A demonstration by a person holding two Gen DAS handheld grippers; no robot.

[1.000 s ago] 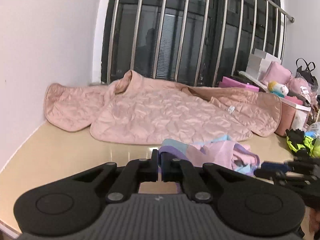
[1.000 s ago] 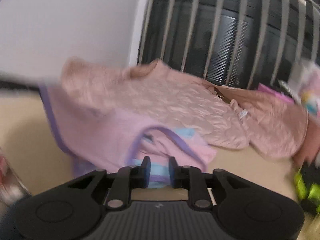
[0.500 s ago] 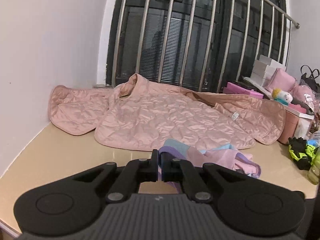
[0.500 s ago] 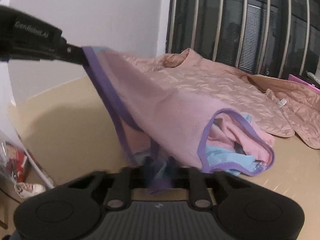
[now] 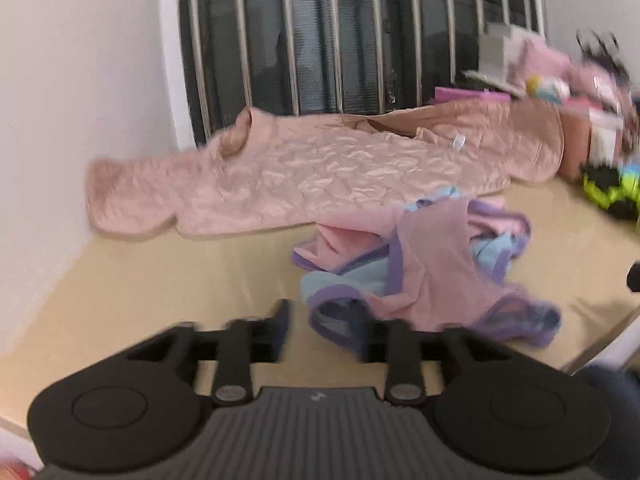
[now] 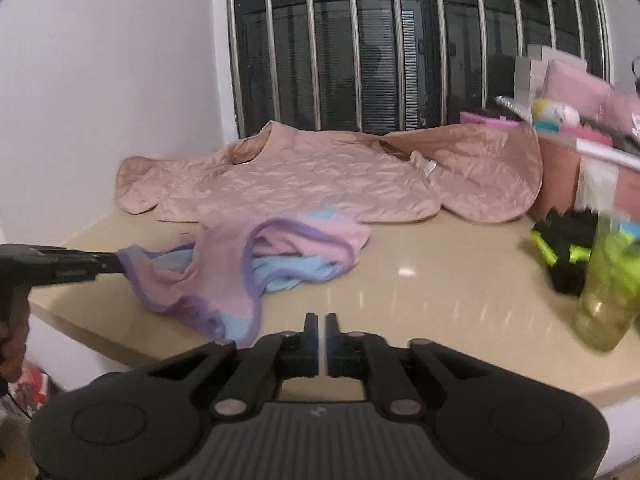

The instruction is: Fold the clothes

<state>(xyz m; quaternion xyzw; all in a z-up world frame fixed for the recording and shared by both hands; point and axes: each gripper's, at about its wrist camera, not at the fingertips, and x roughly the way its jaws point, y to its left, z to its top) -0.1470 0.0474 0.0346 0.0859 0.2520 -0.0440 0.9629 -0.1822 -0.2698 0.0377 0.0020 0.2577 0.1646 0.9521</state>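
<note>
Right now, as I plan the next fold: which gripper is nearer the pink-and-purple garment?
Left. The left gripper meets the pink-and-purple garment at its left edge, jaws open. The right gripper is apart from it, shut and empty, over the table.

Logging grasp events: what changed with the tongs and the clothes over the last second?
Both tongs let go of the small pink-and-purple garment. The left tongs have opened. The right tongs have backed off, closed and empty. The garment now lies crumpled on the table. The quilted pink jacket stayed put.
</note>
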